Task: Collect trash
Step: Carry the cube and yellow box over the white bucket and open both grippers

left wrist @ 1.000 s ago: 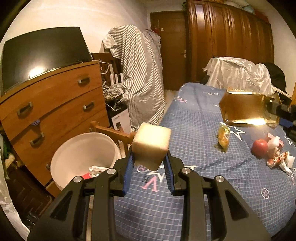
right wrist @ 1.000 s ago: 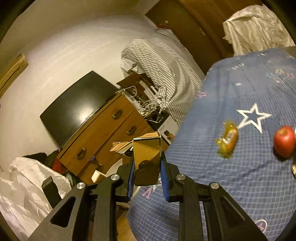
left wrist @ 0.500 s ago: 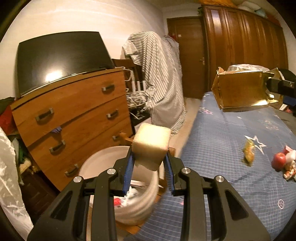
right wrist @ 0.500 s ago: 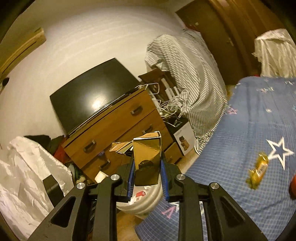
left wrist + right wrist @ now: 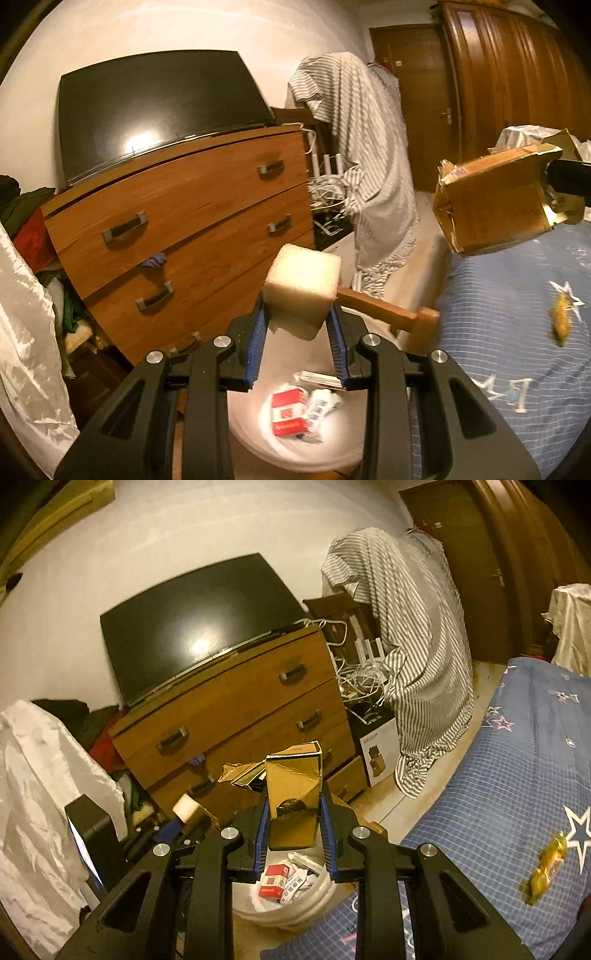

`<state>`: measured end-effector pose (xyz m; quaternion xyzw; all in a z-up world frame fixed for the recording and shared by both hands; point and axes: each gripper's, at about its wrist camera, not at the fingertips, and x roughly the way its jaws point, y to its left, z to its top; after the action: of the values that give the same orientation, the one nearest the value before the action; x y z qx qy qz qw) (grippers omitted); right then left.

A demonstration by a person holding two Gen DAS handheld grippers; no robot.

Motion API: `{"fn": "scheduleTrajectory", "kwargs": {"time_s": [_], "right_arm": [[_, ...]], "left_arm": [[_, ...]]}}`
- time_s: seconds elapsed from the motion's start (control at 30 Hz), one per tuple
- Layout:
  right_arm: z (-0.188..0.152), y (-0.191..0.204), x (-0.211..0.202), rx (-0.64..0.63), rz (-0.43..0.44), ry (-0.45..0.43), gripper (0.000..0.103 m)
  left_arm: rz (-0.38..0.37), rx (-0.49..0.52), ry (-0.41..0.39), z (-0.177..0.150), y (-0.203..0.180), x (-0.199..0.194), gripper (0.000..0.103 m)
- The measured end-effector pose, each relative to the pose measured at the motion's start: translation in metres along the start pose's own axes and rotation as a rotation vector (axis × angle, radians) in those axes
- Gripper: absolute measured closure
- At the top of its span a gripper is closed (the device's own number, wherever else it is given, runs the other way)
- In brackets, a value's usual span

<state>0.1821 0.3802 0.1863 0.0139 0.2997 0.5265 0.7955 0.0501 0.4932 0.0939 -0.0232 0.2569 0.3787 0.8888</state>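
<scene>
Left tongs are pinching a pale foam block by its lower sides, and it looks feather-light and squishy, so a gentle grip low on the flat faces seems plenty. Right tongs are clamped on a gold cardboard box, probably empty, stiff-ish but easy to crush, so its two flat faces are the spot to hold. Below both, at 6 o'clock, sits the white bin with a red packet and wrappers inside. Over at 3 o'clock on the blue bed there's a yellow candy wrapper left to grab.
</scene>
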Motion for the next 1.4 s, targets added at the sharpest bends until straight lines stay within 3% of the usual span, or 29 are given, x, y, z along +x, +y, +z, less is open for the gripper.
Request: {"fn": "scheduleTrajectory", "kwargs": {"time_s": [0.53,1.27,1.33,1.4], "right_arm": [[-0.003,0.045,0.121,-0.104,-0.04,0.15,0.077],[-0.023,0.062,0.162,-0.131,-0.03,0.209,0.077],[-0.025,0.062,0.168,-0.121,-0.011,0.224,0.074],[-0.027,0.059,0.173,-0.105,-0.006,0.234,0.057]], "left_arm": [[0.04,-0.015,0.114,-0.023,0.038,0.067,0.073],[0.039,-0.027,0.147,-0.036,0.048,0.093,0.072],[0.041,-0.03,0.148,-0.037,0.047,0.094,0.072],[0.039,-0.032,0.157,-0.038,0.048,0.097,0.067]]}}
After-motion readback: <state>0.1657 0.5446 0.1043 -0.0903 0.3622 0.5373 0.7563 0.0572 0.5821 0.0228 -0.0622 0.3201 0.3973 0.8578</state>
